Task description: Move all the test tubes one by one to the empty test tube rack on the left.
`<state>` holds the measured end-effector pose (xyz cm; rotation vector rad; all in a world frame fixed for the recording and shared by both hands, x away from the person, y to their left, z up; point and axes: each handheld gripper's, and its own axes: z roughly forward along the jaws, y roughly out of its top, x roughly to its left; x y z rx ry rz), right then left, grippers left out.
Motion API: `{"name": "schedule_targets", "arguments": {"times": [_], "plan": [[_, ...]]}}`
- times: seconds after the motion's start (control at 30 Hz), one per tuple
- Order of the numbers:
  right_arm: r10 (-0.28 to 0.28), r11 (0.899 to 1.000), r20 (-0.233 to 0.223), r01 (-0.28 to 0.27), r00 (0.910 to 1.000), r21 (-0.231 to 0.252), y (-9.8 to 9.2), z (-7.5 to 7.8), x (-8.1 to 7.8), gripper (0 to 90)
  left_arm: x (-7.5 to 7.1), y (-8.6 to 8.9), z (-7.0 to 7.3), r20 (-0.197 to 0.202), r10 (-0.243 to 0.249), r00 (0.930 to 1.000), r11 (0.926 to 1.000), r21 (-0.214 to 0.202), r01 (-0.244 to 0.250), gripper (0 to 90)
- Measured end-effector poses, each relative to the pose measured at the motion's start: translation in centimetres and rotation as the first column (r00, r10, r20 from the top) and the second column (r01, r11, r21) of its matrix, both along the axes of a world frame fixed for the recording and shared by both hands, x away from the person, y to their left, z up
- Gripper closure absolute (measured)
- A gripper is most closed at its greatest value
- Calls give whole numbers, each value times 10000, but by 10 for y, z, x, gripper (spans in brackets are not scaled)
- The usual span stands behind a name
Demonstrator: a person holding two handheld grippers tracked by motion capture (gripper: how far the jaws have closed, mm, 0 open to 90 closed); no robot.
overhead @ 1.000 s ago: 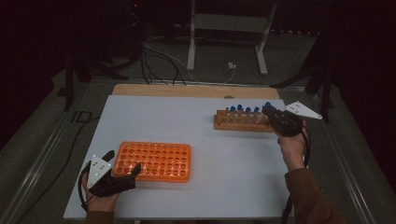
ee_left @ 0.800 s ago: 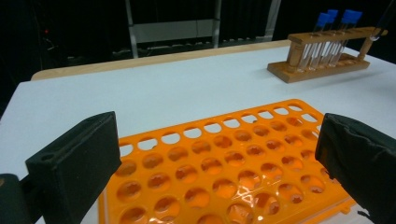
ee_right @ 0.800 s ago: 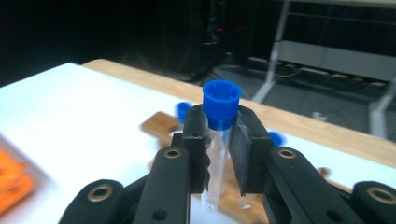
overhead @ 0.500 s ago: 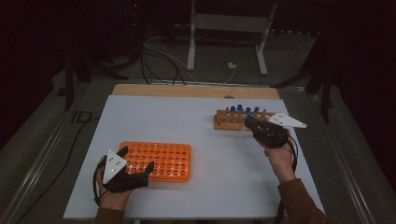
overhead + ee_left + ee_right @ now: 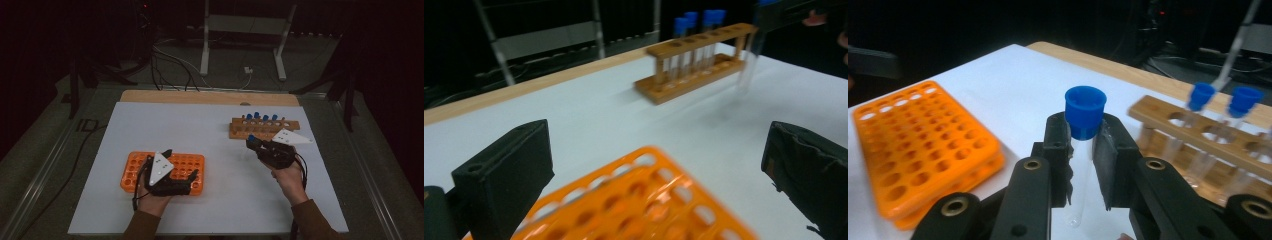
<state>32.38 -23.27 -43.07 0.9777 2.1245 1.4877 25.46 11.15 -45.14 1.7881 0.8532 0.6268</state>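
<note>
Part of the orange rack is covered in the high view by the left gripper, and its near side is cut off by the bottom edge and blurred in the left gripper view. Beyond the orange rack, the wooden rack is smeared by motion. The number of blue-capped tubes seated in it cannot be counted with certainty.

A rack lies on the table near its front-left corner, with the left gripper over the rack's front edge. A second rack stands toward the back-right corner, several tubes upright in its holes. Just before that rack, the right gripper holds one tube above the table, between the two racks.
</note>
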Motion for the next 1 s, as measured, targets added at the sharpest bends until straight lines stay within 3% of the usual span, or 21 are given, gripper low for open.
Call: {"name": "schedule_targets", "arguments": {"times": [0.03,0.17,0.3,0.5,0.6,0.7,0.83,0.87,1.0], "plan": [[92,10000,8,-92,10000,18,2,0,-1,771,4,-14,1,-30,-279,9996,9996,-46,279,16],[383,9993,-9,-383,9993,13,9,1,-6,772,8,-34,2,-186,-739,9971,9972,-74,737,45],[736,9973,-123,-735,9972,93,16,0,-11,771,16,-64,-1,-506,-1219,9912,9922,192,1230,61],[1149,9933,-322,-1145,9929,135,26,-1,-17,771,24,-83,-4,-967,-1693,9808,9855,-93,1692,100],[1290,9915,-331,-1285,9911,185,29,0,-20,771,25,-94,-4,-840,-1779,9805,9840,-84,1778,182],[1430,9895,-354,-1420,9891,268,32,1,-21,771,25,-97,-4,-775,-1780,9810,9840,-74,1779,351],[1575,9873,-405,-1564,9867,282,34,2,-23,770,27,-99,-2,-786,-2000,9766,9797,-259,1986,557],[1575,9873,-405,-1564,9867,282,34,2,-23,770,27,-99,-2,-810,-2076,9749,9782,-217,2065,557],[1728,9846,-460,-1712,9839,363,36,1,-23,770,28,-102,-1,-810,-2263,9707,9739,-4,2270,704]]}}
